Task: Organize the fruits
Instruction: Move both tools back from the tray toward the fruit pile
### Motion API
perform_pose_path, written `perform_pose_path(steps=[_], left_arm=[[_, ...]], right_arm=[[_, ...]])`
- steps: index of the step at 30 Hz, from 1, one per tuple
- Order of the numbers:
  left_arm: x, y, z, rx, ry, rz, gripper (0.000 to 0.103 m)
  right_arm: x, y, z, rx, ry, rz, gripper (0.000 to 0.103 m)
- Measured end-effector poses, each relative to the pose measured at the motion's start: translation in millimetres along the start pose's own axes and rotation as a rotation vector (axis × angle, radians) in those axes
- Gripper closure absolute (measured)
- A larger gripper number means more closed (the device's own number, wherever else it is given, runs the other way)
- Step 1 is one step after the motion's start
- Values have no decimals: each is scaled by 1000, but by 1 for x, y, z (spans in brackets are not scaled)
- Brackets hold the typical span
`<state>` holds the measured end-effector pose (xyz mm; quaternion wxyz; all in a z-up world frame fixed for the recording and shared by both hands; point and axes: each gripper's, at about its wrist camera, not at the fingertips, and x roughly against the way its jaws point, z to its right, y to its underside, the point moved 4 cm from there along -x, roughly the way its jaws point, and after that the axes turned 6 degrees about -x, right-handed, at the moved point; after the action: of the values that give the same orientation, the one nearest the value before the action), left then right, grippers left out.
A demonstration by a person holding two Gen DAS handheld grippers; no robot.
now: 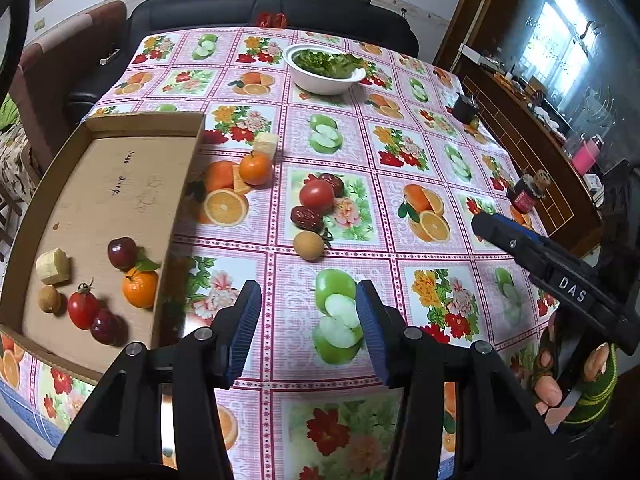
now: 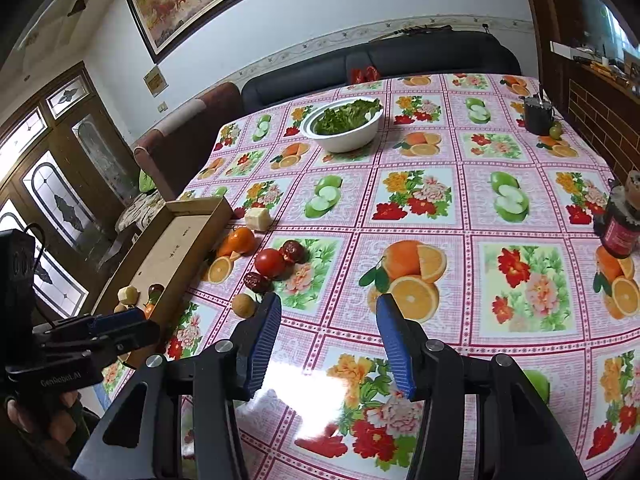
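Observation:
A cardboard tray at the left holds a banana piece, a longan, a cherry tomato, two dark red fruits and a mandarin. Loose on the tablecloth lie a mandarin, a banana piece, a tomato, two red dates and a longan. My left gripper hangs open and empty, short of the longan. My right gripper is open and empty too.
A white bowl of greens stands at the far side. A dark jar and a dark cup sit near the right edge. A sofa lies behind the table, and a wooden cabinet to the right.

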<state>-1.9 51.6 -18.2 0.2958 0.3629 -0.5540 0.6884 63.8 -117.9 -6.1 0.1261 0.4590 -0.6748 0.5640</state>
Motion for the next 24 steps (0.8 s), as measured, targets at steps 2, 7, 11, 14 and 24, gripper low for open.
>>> perform_pose_path(steps=[2,7,11,14,24], left_arm=[[0,1,2,-3,0,-1,56],[-1,1,2,-3,0,-1,56],[-3,2,-2,3,4,-3,56],[-7,4,-6,5,7,-14,56],[-18,4,-12,26,36,-31,56]], right_arm=[[2,-2,0,2,0,6,51],[3,-6,-5,12,-7,12,51],[0,-8,-11,23,-12,8,51],[-3,-8,-16,35,-14,3,51],[-21,-7,-27,55,-26,-30,51]])
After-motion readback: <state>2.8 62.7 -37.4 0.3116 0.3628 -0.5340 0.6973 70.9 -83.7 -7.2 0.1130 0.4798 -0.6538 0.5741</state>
